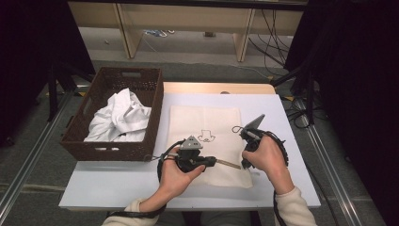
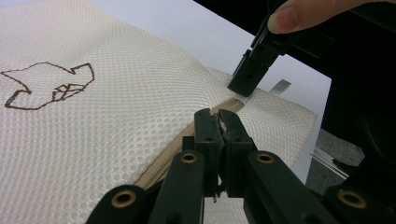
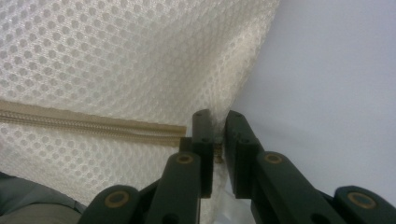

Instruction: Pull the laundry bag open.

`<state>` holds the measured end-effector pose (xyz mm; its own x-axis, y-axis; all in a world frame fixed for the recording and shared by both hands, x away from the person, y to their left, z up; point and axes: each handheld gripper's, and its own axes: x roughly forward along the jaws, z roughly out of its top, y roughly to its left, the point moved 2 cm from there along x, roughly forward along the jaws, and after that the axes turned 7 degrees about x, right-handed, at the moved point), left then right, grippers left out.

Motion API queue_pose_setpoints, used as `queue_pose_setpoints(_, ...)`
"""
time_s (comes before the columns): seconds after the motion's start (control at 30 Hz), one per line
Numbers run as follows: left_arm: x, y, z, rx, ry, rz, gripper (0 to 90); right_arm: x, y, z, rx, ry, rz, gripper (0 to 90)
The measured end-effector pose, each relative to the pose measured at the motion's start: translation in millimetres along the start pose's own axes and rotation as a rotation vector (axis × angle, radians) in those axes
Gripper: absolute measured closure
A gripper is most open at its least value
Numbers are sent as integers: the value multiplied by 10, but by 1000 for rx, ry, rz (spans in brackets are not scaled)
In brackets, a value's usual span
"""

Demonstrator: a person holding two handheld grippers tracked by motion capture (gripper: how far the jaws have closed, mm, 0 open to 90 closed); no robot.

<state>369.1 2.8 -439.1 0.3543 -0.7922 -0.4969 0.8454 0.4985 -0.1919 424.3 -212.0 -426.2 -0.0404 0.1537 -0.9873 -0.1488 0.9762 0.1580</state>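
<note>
I see the cream mesh laundry bag (image 1: pixel 207 141) lying flat on the white table (image 1: pixel 94 183), just right of the brown wicker basket (image 1: pixel 141 150) that holds crumpled white cloth (image 1: pixel 120 117). A small brown outline drawing (image 1: pixel 206 136) is stitched on the bag's upper face.

My left gripper (image 2: pixel 219 116) lies low over the near edge of the bag, pointing toward the right one. In the left gripper view its jaws stand pressed almost together, right over the beige zipper (image 2: pixel 163 161), and something small is pinched between the tips (I take it for the zipper's pull, but it is too small to be sure).

My right gripper (image 3: pixel 215 122) sits at the bag's near right corner. In the right gripper view its jaws are narrow and clamp a fold of the mesh at the corner, just past the end of the zipper tape (image 3: pixel 93 125); the bare table surface shows to the right of the cloth. From the left gripper view I can see the right gripper's jaw tips bearing down on the bag beside a grey tab (image 2: pixel 280 86) at the zipper's end, with the person's thumb (image 2: pixel 299 14) on top of the tool.

Both hands (image 1: pixel 266 157) rest close together over the bag's near edge.
</note>
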Motion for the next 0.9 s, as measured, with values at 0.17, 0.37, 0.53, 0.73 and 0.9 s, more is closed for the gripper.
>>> queue_pose_setpoints(0.17, -18, 8, -7, -1, -1, 1, 869, 0, 6, 1, 5, 1, -1, 838)
queue_pose_setpoints(0.37, -36, 20, -15, 9, 0, 0, 869, 1, 8, 2, 4, 2, 2, 838)
queue_pose_setpoints(0.53, -60, 27, -17, -1, -3, 2, 869, 8, 7, 3, 5, -2, 0, 838)
queue_pose_setpoints(0.73, -95, 50, -27, 9, -3, 4, 868, 14, 4, 5, 3, -9, -6, 838)
queue_pose_setpoints(0.9, -99, 44, -39, -10, -6, 10, 869, 13, 7, 5, -1, -1, -1, 838)
